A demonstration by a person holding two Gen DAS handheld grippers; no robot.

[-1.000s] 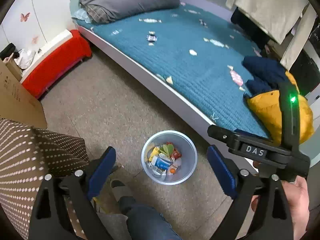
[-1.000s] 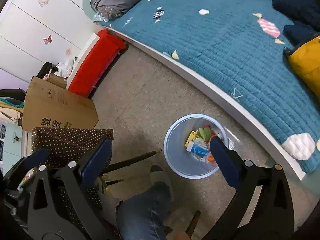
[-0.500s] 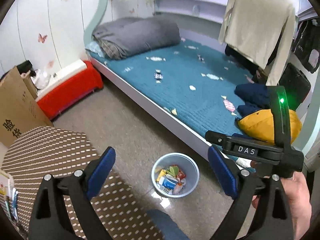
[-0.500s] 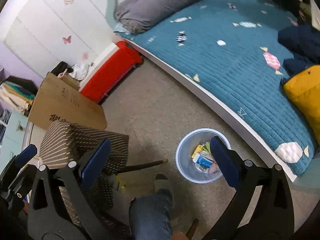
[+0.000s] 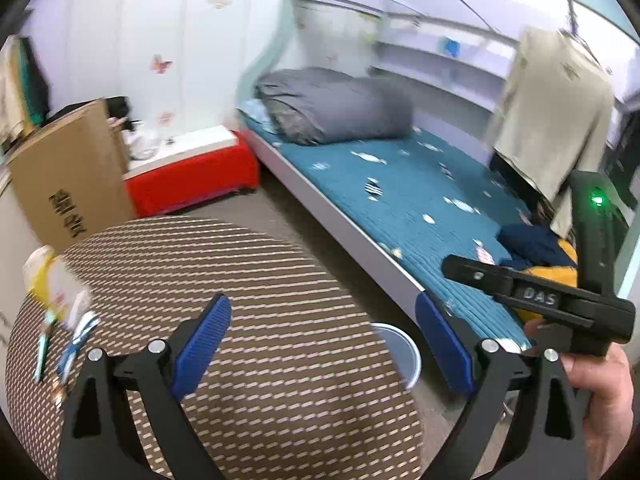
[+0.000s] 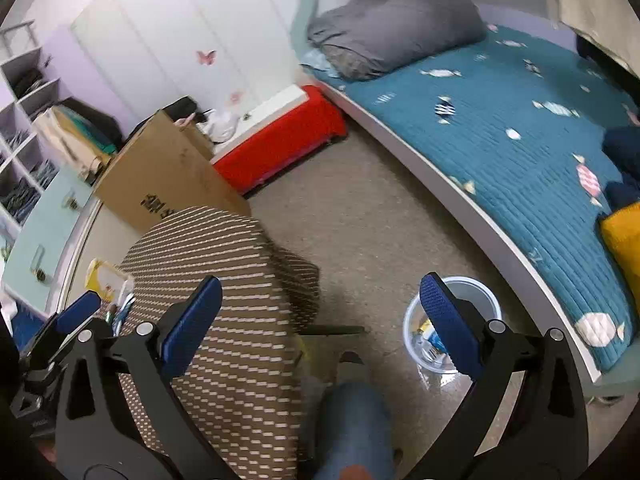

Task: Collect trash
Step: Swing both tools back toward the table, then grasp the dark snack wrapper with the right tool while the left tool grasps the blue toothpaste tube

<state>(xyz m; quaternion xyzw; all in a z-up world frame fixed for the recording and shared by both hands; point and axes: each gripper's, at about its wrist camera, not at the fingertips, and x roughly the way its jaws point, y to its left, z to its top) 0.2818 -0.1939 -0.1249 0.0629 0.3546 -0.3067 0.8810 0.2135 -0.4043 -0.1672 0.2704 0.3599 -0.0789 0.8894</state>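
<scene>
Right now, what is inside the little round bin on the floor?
The trash bin holds wrappers, some yellow and blue, in the right wrist view. The right claw hides part of the inside, so the rest cannot be seen.

Under and between my left fingers point(image 5: 204, 336) lies the round table point(image 5: 260, 320), wrappers point(image 5: 60, 300) on it out to their left. Past my right fingers point(image 6: 448, 320) the bin point(image 6: 476, 296) sits on the floor, the bed point(image 6: 520, 140) beyond and right, a box point(image 6: 168, 176) ahead-left
</scene>
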